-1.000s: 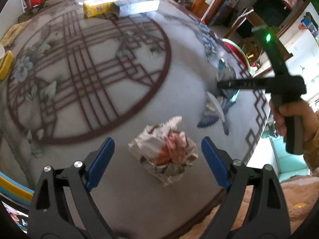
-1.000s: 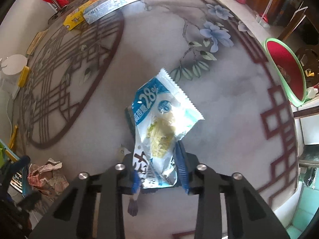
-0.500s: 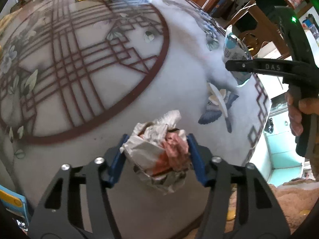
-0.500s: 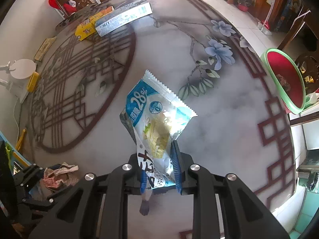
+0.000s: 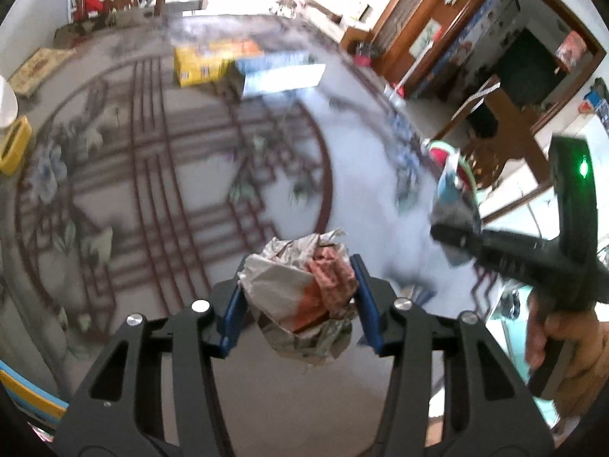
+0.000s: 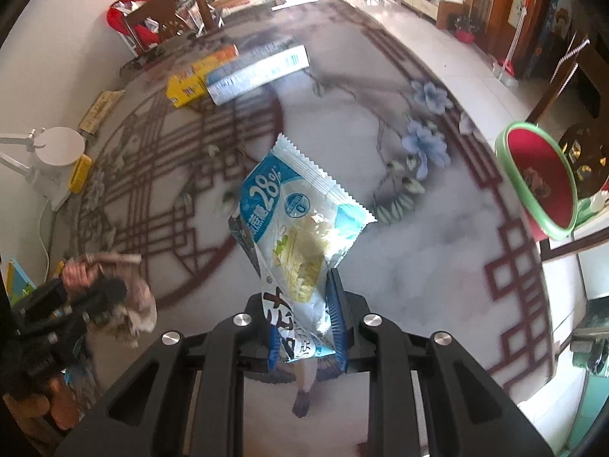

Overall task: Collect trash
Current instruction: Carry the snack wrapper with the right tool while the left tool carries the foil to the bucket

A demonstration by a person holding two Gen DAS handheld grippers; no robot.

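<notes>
A crumpled paper wad point(image 5: 300, 297), white with red and pink patches, hangs above the table between the blue pads of my left gripper point(image 5: 299, 266). The jaws are closing and the pads press on its sides. In the right wrist view my right gripper point(image 6: 298, 293) is shut on the lower end of a blue and white snack wrapper point(image 6: 300, 213), which stands up from the pads, clear of the table. The left wrist view shows the right gripper point(image 5: 453, 236) at the right with the wrapper point(image 5: 447, 186). The left gripper point(image 6: 102, 293) and wad point(image 6: 141, 301) appear blurred at the right wrist view's lower left.
The round table point(image 6: 418, 266) has a marble top with a brown lattice and blue flowers. A yellow box point(image 6: 186, 83) and a blue-white box point(image 6: 259, 72) lie at its far side. A red basin with a green rim point(image 6: 540, 182) stands beyond the right edge. A white lamp base point(image 6: 57, 144) is at the left.
My left gripper closed on the paper wad and lifted it off the table. My right gripper rose with the wrapper in it.
</notes>
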